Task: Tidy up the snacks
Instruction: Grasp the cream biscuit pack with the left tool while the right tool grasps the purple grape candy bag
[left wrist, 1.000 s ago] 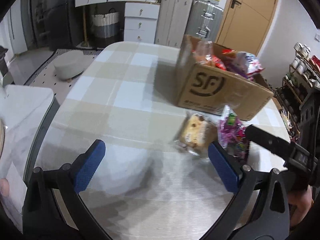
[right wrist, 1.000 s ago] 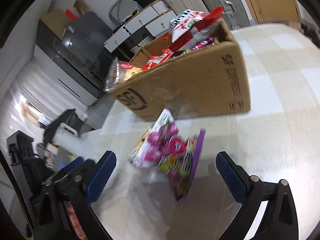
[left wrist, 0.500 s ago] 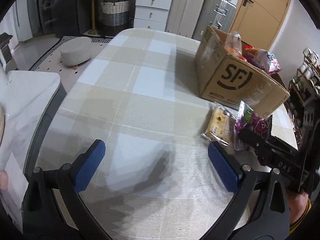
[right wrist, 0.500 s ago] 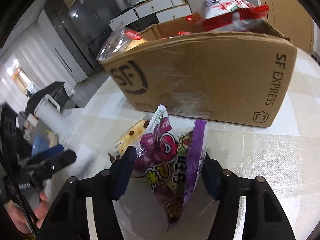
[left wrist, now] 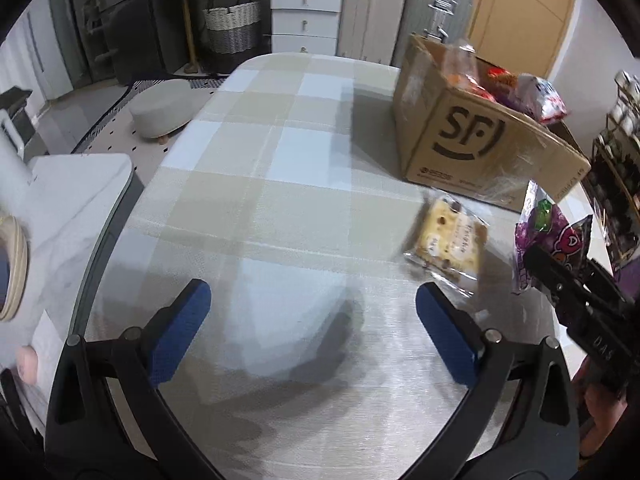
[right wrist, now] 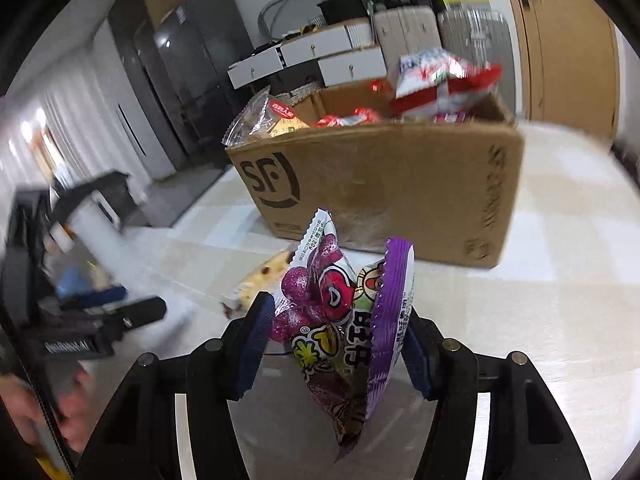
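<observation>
From the left wrist, the left gripper [left wrist: 312,328] hangs over the checked tabletop [left wrist: 280,152] with its two blue pads spread wide and nothing between them. One cardboard box [left wrist: 460,140] marked SF stands on the far right part of the tabletop, snack packets poking above its rim (too jumbled to count). Just in front of the box lies one clear-wrapped yellow cake slice [left wrist: 450,242], flat on the cloth. To its right one purple candy bag [left wrist: 550,236] stands on edge, with the dark right gripper [left wrist: 560,276] reaching in across its lower part. From the right wrist, the right gripper's jaws have just been closing on that purple bag — both blue pads press its sides, and the crumpled bag juts up and forward between them. The one box sits just beyond, at least three packets showing over its edge — a clear one at the left corner, red ones in the middle, a red-and-white one on the right. The cake slice peeks out left of the bag, and the left gripper shows, blurred, at the far left.
</observation>
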Demonstrator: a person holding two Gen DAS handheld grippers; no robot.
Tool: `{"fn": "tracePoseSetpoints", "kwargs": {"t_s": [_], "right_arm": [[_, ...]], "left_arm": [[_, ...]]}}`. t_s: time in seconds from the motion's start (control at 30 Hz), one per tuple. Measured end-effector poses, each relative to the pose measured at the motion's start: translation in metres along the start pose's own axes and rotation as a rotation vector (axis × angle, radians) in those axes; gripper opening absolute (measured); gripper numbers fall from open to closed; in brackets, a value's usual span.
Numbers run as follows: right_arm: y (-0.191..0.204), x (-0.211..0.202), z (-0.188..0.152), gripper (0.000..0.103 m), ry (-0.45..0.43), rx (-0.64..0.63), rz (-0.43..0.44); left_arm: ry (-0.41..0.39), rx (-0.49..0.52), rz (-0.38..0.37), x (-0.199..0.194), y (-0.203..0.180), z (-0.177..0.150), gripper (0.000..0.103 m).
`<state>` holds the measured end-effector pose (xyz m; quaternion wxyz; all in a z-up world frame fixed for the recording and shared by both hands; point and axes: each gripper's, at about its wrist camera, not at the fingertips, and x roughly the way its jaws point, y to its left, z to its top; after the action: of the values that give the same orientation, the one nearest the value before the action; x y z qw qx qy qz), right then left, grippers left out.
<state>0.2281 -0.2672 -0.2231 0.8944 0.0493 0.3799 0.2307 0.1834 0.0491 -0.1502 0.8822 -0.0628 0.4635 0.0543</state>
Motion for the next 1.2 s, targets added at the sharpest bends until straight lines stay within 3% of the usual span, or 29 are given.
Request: {"fn": "tracePoseSetpoints", "kwargs": {"t_s": [0.3, 0.73, 0.93, 1.03, 1.2], "right_arm": [[-0.005, -0.038, -0.009, 0.061, -0.095, -0.045, -0.014], [-0.03, -0.054, -0.015, 0.061, -0.104, 0.038, 0.004], [-0.032, -0.055, -0.015, 0.061, -0.106, 0.052, 0.014], [-0.032, -0.053, -0.014, 0.061, -0.104, 0.053, 0.016], [-0.032, -0.05, -0.014, 0.061, -0.1, 0.061, 0.019]], "left_arm": [[0.011, 0.113, -0.018, 0.013, -0.042, 0.016, 0.102], [0.095, 0.261, -0.085, 0.062, -0.091, 0.04, 0.101], [0.122, 0.312, -0.133, 0.07, -0.105, 0.036, 0.085], [0.109, 0.331, -0.164, 0.063, -0.107, 0.036, 0.057], [0.119, 0.347, -0.188, 0.06, -0.107, 0.037, 0.055]]}}
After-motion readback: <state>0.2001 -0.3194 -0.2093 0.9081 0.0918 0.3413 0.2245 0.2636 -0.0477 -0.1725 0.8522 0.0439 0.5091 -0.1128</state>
